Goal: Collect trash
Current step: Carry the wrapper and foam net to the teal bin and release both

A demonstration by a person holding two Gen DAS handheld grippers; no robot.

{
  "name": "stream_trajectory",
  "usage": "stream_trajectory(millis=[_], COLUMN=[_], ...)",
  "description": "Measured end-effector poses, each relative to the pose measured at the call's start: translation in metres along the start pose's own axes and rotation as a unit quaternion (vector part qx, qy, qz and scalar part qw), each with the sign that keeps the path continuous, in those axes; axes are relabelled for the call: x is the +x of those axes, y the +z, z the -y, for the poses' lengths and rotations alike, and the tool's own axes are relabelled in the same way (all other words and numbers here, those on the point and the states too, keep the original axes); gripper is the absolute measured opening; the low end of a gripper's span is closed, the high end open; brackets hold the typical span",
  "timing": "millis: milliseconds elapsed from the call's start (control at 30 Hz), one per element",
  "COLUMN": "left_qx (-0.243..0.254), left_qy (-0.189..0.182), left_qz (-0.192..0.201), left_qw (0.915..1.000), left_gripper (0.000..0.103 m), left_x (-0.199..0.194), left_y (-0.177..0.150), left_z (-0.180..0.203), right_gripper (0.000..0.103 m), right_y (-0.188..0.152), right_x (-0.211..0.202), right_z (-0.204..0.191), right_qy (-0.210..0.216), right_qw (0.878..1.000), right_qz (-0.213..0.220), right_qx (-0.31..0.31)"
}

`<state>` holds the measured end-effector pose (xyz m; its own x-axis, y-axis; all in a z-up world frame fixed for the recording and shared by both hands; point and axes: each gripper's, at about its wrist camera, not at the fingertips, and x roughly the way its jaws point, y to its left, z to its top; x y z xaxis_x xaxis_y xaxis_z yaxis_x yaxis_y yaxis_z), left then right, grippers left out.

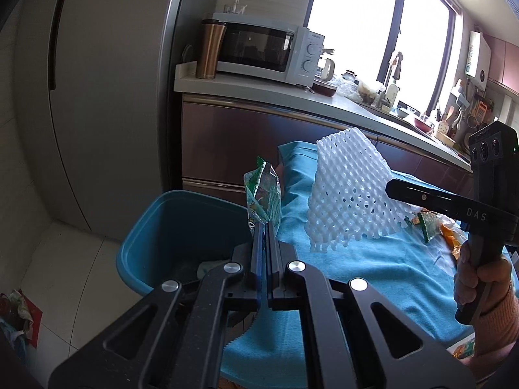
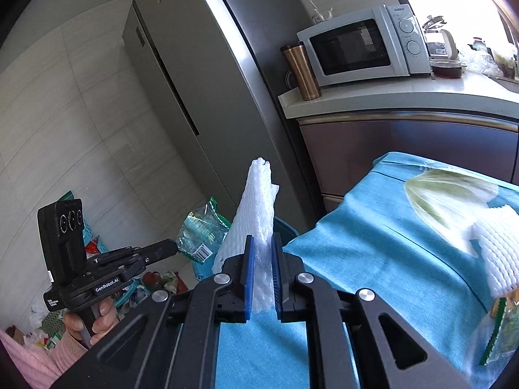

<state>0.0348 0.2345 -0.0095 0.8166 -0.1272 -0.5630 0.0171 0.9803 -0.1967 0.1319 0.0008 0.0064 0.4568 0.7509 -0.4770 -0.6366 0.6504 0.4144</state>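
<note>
Left gripper (image 1: 266, 236): jaws pressed together on a green snack wrapper (image 1: 262, 194); the wrapper stands up out of the tips. In the right wrist view the same gripper (image 2: 168, 248) shows at left with the wrapper (image 2: 202, 233) at its tip.
Right gripper (image 2: 261, 259): blue pads nearly together, clamped on a white foam net (image 2: 259, 214); the net is squeezed flat between them and rises above the tips. From the left wrist view the net (image 1: 350, 191) hangs broadside from that gripper (image 1: 394, 188).
Hands: left hand (image 2: 94, 321), pink sleeve, wraps the left handle; right hand (image 1: 480, 278) wraps the right handle.
Bin (image 1: 152, 227): blue, open, on the floor just beside the table edge; the wrapper is held above its near-right rim. Something pale lies inside; cannot tell what.
Table (image 2: 373, 243): covered with a blue cloth. On it: a second foam net (image 2: 499, 246) at right, a pale green leaf or bag (image 2: 447, 194) behind it, a clear-and-green wrapper (image 2: 496, 330) at the near right edge.
Other trash: orange and green wrappers (image 1: 438, 227) on the cloth behind the held net.
Floor (image 1: 65, 259): light tiles; a heap of mixed packaging (image 2: 48, 327) at lower left in the right wrist view.
Background: grey fridge (image 1: 97, 97), microwave (image 1: 269, 48), copper tumbler (image 1: 211, 50) on the counter (image 1: 259, 87).
</note>
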Motion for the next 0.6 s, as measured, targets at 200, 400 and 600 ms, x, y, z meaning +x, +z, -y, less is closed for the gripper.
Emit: stream_trajectory(millis=[200, 400, 600], left_qx=[-0.020, -0.037, -0.048], left_qy=[0.021, 0.037, 0.048], left_qz=[-0.013, -0.028, -0.043], left_qw=[0.9995, 0.9982, 0.9968], left_gripper=[0.002, 0.002, 0.002], left_x=[0.012, 0.027, 0.040], left_y=[-0.004, -0.008, -0.014], left_z=[-0.023, -0.041, -0.052], right_gripper=[0.009, 0.009, 0.009], right_y=[0.007, 0.012, 0.012], right_x=[0.038, 0.072, 0.103], right_z=[-0.009, -0.017, -0.021], right_qy=[0.001, -0.004, -0.009], right_qw=[1.000, 0.999, 0.997], right_qz=[-0.025, -0.050, -0.079], right_qx=[-0.006, -0.015, -0.013])
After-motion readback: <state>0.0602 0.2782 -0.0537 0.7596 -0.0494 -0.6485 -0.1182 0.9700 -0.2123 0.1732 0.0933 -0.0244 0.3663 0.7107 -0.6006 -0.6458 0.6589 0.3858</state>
